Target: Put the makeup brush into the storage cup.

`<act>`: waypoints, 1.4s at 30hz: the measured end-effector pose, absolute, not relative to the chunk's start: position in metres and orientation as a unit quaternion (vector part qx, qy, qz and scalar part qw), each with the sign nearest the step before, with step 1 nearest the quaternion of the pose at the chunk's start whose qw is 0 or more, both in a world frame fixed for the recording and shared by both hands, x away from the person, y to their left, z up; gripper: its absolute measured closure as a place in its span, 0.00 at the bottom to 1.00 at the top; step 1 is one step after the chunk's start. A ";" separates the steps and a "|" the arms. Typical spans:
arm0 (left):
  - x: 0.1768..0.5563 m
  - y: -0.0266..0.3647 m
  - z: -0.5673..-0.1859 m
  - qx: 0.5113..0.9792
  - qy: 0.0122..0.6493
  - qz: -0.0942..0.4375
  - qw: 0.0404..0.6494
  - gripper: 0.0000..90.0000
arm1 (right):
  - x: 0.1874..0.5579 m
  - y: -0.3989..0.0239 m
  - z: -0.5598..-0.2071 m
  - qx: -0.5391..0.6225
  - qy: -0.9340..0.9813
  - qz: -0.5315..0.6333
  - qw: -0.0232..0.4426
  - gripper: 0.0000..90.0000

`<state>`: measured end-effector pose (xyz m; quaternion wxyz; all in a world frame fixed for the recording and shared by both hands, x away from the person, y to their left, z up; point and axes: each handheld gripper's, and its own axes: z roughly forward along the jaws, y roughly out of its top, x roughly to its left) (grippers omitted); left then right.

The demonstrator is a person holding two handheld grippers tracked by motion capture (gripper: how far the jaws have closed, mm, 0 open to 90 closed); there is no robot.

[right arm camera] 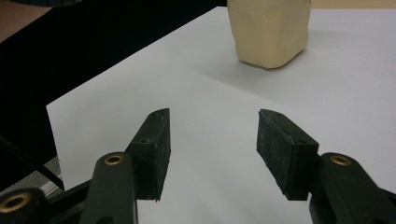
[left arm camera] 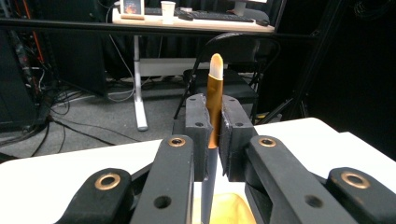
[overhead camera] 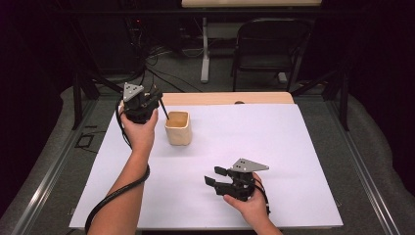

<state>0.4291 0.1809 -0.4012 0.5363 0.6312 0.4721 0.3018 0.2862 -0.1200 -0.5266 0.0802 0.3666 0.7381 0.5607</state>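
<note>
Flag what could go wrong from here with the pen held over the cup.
1. The left claw pinches the thin pen near its upper end, so it might pivot between the pads and miss the cup.
2. The pen's lower end leans toward the rim; a sideways push could tip the cup, since nothing steadies it.
3. The right claw rests open on the white table, well away, so it couldn't catch the cup.

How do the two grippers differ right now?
The left gripper is shut on a slim pen-like stick, which passes upright between its fingers; the right gripper is open with nothing between its fingers. The left is held up over the cream cup; the right sits low over the white sheet, apart from the cup. Both are black and hand-held.
</note>
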 end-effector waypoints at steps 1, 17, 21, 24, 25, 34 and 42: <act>0.429 0.180 -0.402 0.632 0.472 0.301 0.536 0.93 | 0.286 -0.120 -0.527 0.366 0.738 0.560 0.080 0.50; 0.432 0.177 -0.422 0.638 0.479 0.293 0.527 0.93 | 0.286 -0.120 -0.527 0.368 0.737 0.562 0.079 0.50; 0.433 0.177 -0.428 0.640 0.481 0.290 0.524 0.93 | 0.286 -0.120 -0.528 0.368 0.738 0.561 0.080 0.50; 0.433 0.177 -0.431 0.640 0.483 0.288 0.523 0.93 | 0.286 -0.119 -0.528 0.367 0.738 0.561 0.080 0.50; 0.433 0.177 -0.432 0.641 0.483 0.287 0.523 0.93 | 0.286 -0.119 -0.528 0.367 0.737 0.561 0.079 0.50; 0.435 0.174 -0.441 0.645 0.484 0.281 0.520 0.93 | 0.286 -0.119 -0.528 0.367 0.740 0.558 0.080 0.49; 0.436 0.172 -0.447 0.650 0.486 0.278 0.514 0.93 | 0.286 -0.119 -0.528 0.367 0.741 0.556 0.078 0.49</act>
